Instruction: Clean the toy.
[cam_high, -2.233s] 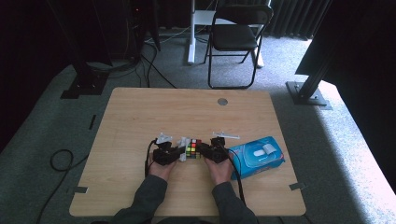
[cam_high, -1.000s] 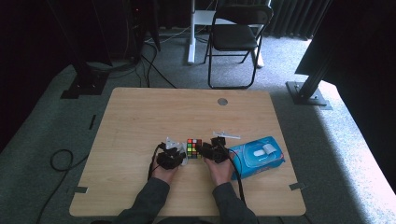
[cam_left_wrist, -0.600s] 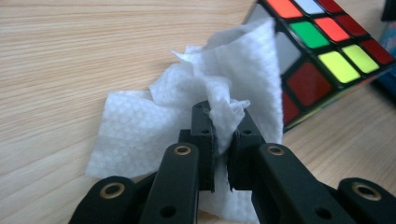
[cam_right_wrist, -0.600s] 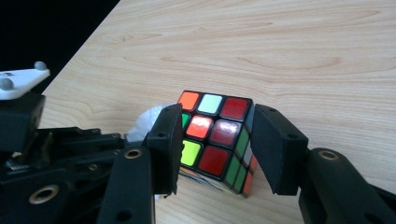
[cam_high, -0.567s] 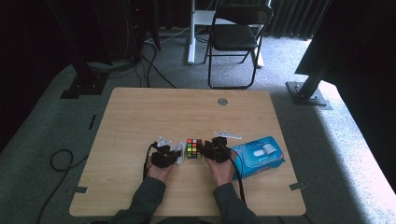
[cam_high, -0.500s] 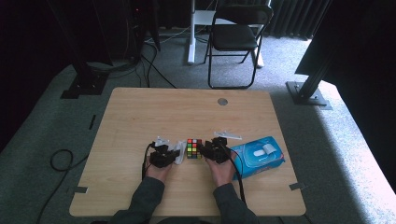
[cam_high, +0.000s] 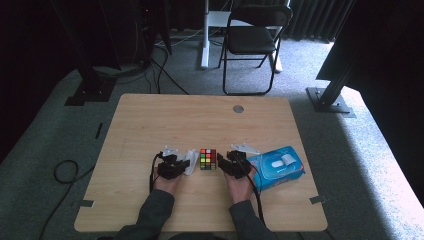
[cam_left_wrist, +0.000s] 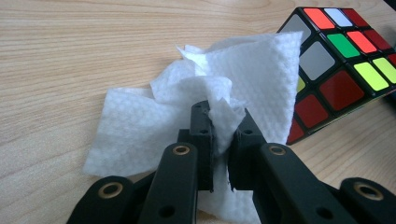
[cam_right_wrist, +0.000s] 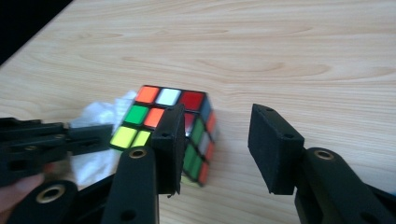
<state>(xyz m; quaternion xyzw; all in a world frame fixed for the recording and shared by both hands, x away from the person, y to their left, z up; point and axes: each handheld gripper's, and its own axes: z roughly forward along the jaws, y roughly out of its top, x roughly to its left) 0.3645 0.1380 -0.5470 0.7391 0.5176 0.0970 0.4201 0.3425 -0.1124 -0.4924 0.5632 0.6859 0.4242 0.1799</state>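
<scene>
Crumpled tissue in left tongs, tip toward cube.

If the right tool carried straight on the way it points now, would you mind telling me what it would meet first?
Probably the multicoloured puzzle cube: it sits just beyond the right tool, overlapping one jaw rather than centred in the open gap. Through the gap itself lies bare wooden table, though depth is hard to judge.

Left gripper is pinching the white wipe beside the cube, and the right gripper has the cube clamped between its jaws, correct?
Not quite. The left gripper does pinch the white wipe beside the cube. But the right gripper is open: in the right gripper view the cube sits beside one jaw, outside the gap, and only bare table lies between the jaws. Nothing is clamped.
</scene>
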